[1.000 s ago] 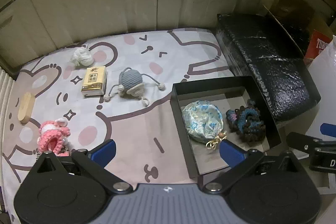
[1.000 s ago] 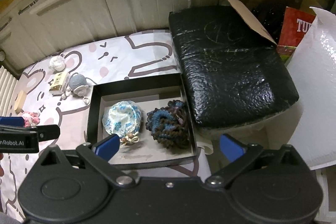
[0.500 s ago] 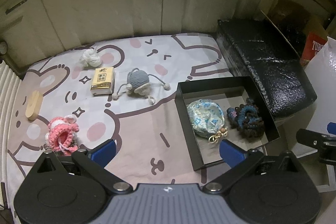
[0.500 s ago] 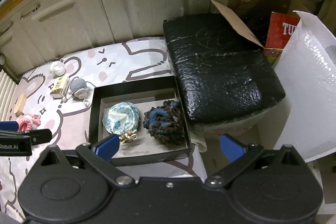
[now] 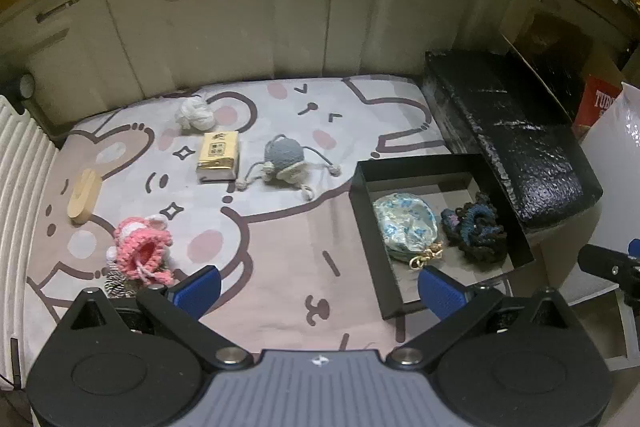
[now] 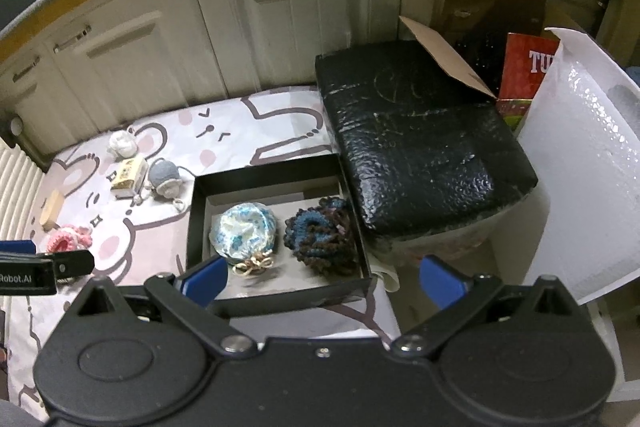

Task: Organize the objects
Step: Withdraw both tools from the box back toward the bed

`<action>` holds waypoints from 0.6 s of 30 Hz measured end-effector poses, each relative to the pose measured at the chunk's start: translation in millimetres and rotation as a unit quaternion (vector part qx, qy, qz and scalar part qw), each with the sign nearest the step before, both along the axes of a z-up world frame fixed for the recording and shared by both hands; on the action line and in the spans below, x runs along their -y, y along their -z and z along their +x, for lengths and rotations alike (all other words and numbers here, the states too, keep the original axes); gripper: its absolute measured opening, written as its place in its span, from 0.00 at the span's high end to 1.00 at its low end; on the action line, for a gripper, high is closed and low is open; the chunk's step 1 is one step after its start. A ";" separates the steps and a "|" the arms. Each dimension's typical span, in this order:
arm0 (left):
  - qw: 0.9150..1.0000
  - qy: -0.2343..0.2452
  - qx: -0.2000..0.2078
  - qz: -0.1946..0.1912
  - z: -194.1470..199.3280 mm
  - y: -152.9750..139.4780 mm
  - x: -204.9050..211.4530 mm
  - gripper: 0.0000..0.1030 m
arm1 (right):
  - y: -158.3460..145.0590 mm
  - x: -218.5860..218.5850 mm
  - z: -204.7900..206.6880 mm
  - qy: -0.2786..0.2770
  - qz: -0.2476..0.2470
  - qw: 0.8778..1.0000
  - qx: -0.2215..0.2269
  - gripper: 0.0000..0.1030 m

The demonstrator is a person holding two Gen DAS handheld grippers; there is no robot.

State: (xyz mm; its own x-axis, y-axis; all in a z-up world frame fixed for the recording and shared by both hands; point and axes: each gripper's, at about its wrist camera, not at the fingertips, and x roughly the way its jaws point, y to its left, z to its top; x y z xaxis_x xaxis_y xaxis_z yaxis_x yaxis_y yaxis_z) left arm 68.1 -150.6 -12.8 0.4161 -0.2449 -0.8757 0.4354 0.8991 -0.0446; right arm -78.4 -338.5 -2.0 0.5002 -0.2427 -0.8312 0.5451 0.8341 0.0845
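A black open box [image 5: 374, 223] [image 6: 192, 219] lies on the cartoon-print mat. It holds a blue-white fabric pouch [image 5: 404, 227] [image 6: 244, 227] and a dark blue-brown crochet piece [image 5: 478, 233] [image 6: 320, 235]. On the mat lie a pink crochet piece [image 5: 142, 249], a grey crochet mouse [image 5: 284, 157], a yellow packet [image 5: 218, 155], a white ball [image 5: 196, 113] and a wooden block [image 5: 82, 195]. My left gripper [image 5: 318, 293] is open and empty above the mat's near part. My right gripper [image 6: 322, 281] is open and empty above the box's near edge.
A black padded block [image 6: 420, 143] stands right of the box. White bubble wrap [image 6: 588, 167] and a red carton [image 6: 528, 67] stand further right. Cabinet doors [image 5: 240, 27] close the back. A white ribbed radiator [image 5: 20, 187] runs along the left.
Both grippers have drawn back and up, so the mat and box look smaller and further away. Nothing on the mat has moved.
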 end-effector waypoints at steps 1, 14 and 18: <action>1.000 0.000 0.002 0.000 0.5 -0.9 -2.9 0.00 | -0.4 -0.9 0.3 0.000 0.000 1.000 0.000 0.00; 0.999 -0.038 0.035 0.010 23.6 -17.6 -76.2 0.00 | -8.1 -25.0 33.1 -0.012 -0.017 1.000 0.009 0.00; 0.997 -0.051 0.054 0.018 31.4 -22.1 -104.4 0.00 | -9.4 -39.7 51.6 -0.027 -0.019 0.999 0.012 0.00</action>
